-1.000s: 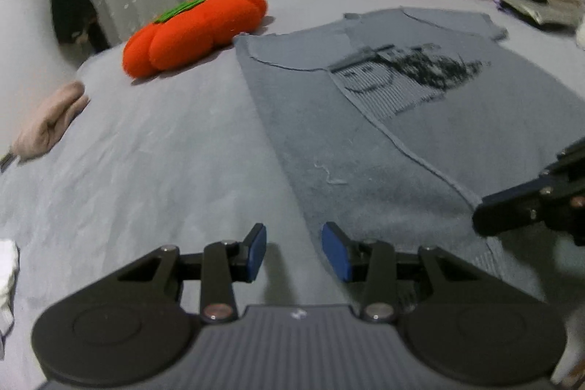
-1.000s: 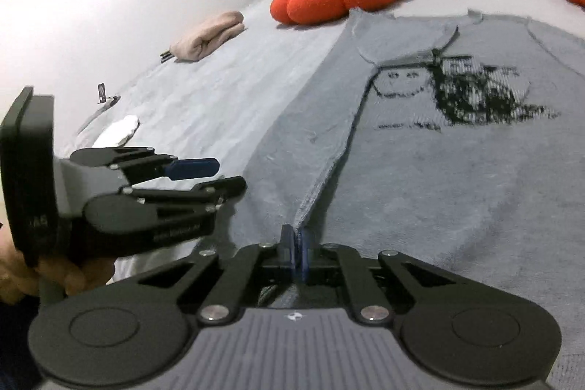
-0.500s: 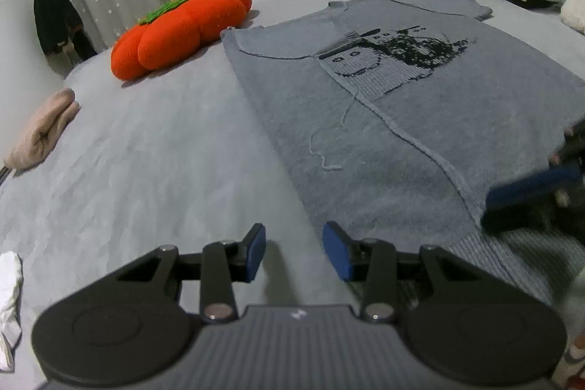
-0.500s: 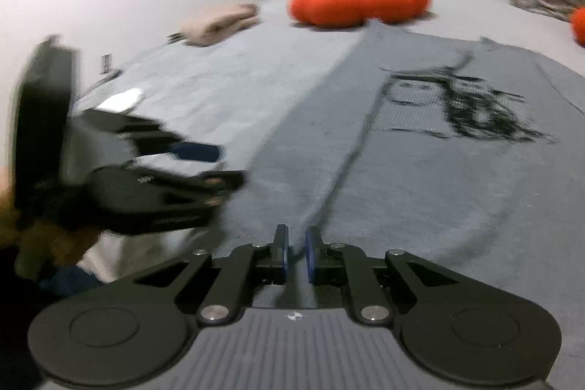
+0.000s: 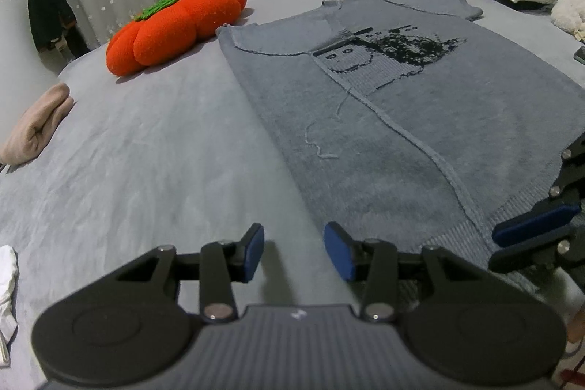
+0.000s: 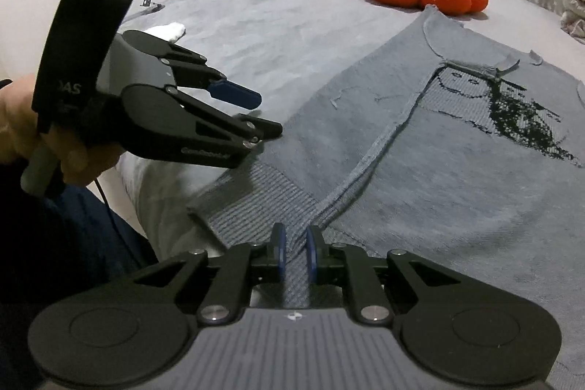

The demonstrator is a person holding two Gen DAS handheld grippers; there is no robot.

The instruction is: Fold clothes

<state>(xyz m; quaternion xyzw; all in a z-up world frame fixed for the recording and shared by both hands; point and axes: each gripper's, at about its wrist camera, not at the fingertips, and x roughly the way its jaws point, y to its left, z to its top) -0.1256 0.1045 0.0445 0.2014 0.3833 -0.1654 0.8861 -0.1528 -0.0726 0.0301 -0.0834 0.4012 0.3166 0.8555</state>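
Behind the right claw (image 6: 293,253), the sweater (image 6: 420,178) hem is hidden.

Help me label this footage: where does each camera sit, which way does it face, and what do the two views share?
Left wrist: on the left gripper, jaws open, facing down across the grey bed cover along the grey knitted sweater; the right gripper shows at the right edge.
Right wrist: on the right gripper, jaws narrowly apart astride the sweater's ribbed hem, facing up the sweater; the left gripper and the hand show at left.
Shared: the sweater, the orange pumpkin cushion, the folded beige cloth.
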